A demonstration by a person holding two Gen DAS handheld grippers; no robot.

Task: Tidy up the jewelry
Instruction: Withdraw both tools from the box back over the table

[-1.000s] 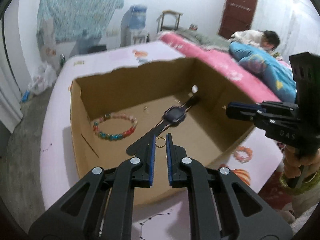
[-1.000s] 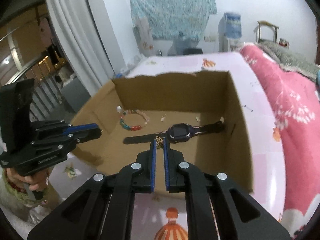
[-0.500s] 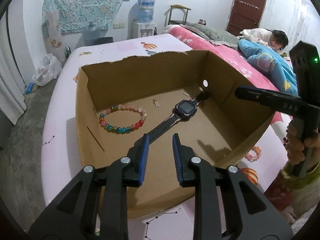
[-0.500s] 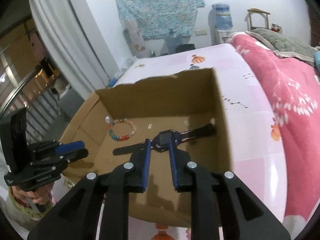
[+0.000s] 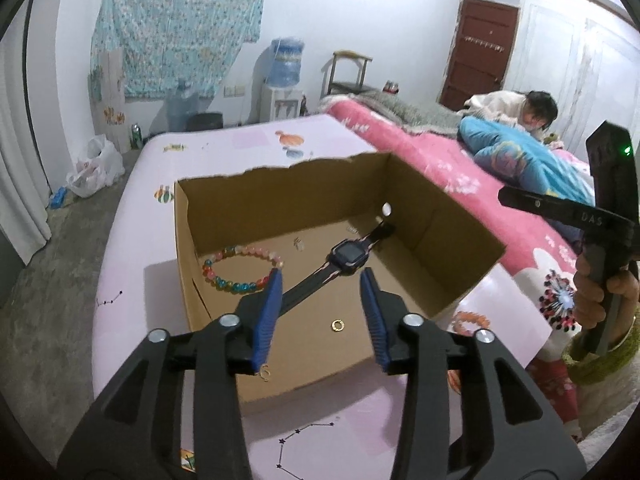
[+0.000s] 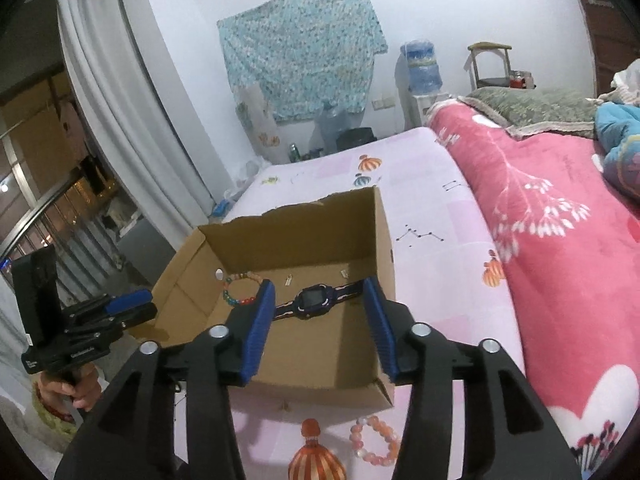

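Two hand-held grippers hang over the near edge of a cardboard box (image 5: pixel 304 216) that sits on the pink-sheeted bed (image 5: pixel 248 140), and both are empty right now. The left hand-held gripper (image 5: pixel 322 312) has its jaws spread with nothing between the blue pads, and they have just been opening. Right below that gap a small gold ring (image 5: pixel 338 325) lies loose on the box floor, so it looks like a drop-off spot rather than a pickup. The right hand-held gripper (image 6: pixel 320 322) is in the same state: jaws parted, just been opening, nothing pinched.

Inside the box a dark smartwatch (image 5: pixel 347 258) lies stretched diagonally across the floor, with a colourful bead bracelet (image 5: pixel 242 268) flat to its left, apart from it. A couple of tiny pieces near the back wall are too small to identify. Everything lies spread in one layer, probably so nothing tangles.

One pink bead bracelet (image 6: pixel 374 440) is outside, on the sheet just in front of the box's near wall, close under the right hand-held gripper. A small gold hook-like bit (image 5: pixel 265 374) also shows by the left pad, but whether it is in or out of the box is hard to tell. That outside bracelet seems the obvious next candidate, so the sorting looks mostly done, not finished.
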